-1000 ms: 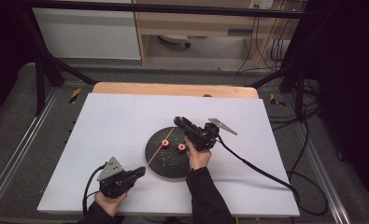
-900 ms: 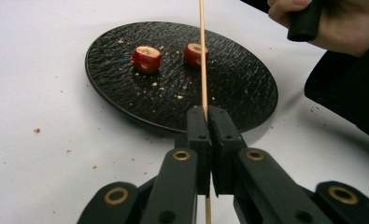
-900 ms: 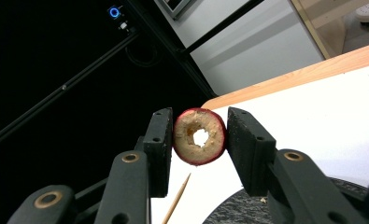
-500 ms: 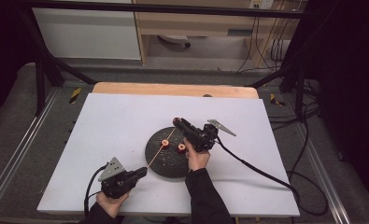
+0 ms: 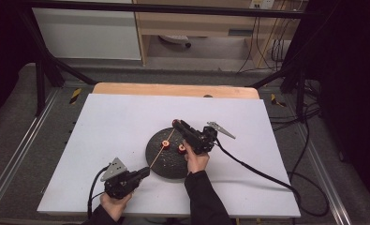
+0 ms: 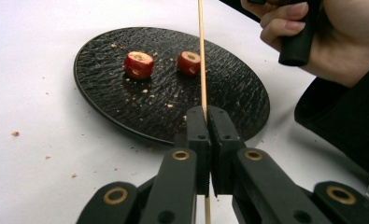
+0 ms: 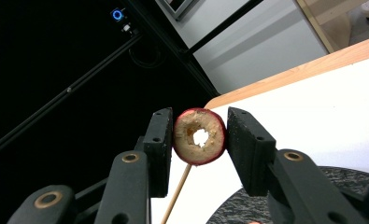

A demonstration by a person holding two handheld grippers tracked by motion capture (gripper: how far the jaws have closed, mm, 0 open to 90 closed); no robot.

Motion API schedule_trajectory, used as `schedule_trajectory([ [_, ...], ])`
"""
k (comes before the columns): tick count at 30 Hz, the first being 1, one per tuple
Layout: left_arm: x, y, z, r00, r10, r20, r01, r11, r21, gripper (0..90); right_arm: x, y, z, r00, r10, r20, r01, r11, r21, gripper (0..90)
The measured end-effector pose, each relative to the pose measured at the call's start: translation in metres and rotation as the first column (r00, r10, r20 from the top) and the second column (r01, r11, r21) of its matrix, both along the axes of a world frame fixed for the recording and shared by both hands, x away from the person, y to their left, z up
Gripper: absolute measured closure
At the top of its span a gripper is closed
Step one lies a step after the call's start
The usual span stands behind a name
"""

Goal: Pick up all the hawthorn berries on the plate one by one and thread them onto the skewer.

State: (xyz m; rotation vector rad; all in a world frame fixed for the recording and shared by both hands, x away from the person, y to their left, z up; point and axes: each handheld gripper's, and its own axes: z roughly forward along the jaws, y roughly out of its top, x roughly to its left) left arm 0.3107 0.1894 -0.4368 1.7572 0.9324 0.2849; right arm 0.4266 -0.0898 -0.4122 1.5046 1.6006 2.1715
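The left gripper (image 6: 205,116) is pressed together on a thin wooden stick (image 6: 202,56), near the front edge of the bench (image 5: 126,117). The right gripper (image 7: 200,135) pinches a red fruit ring (image 7: 200,136) by its sides, above the far rim of the black plate (image 6: 102,93). The stick's tip seems to meet the ring. Two more fruit rings (image 6: 138,64) lie on the plate. The stick looks light and easy to snap, so hold it low. The ring looks soft and crumbly, so squeeze its skin gently.
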Motion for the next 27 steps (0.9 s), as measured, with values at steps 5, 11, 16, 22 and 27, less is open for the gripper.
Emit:
schedule_trajectory([
  [5,0.0,-0.005,0.001,0.9996,0.017,-0.022,-0.018,0.9994,-0.028,87.9,-0.001,0.001,-0.002,1.0,0.004,-0.004,-0.004,1.0,0.003,62.1],
  [11,0.0,-0.011,0.003,0.9989,0.024,-0.041,-0.026,0.9992,-0.031,87.9,-0.002,0.002,-0.003,1.0,-0.001,-0.003,0.001,1.0,0.002,62.2],
  [16,-0.001,-0.015,0.004,0.999,0.012,-0.043,-0.013,0.9996,-0.025,88.1,-0.001,0.0,-0.001,1.0,0.009,-0.004,-0.009,1.0,-0.003,62.3],
  [22,-0.002,-0.014,0.003,0.9982,0.003,-0.061,-0.005,0.9997,-0.024,88.1,-0.001,-0.002,0.002,0.9999,0.014,0.006,-0.014,1.0,0.005,62.5],
  [27,0.0,-0.014,0.004,0.9975,0.022,-0.067,-0.025,0.9986,-0.046,88.1,-0.002,0.0,0.0,0.9998,0.018,0.008,-0.018,1.0,-0.003,62.5],
])
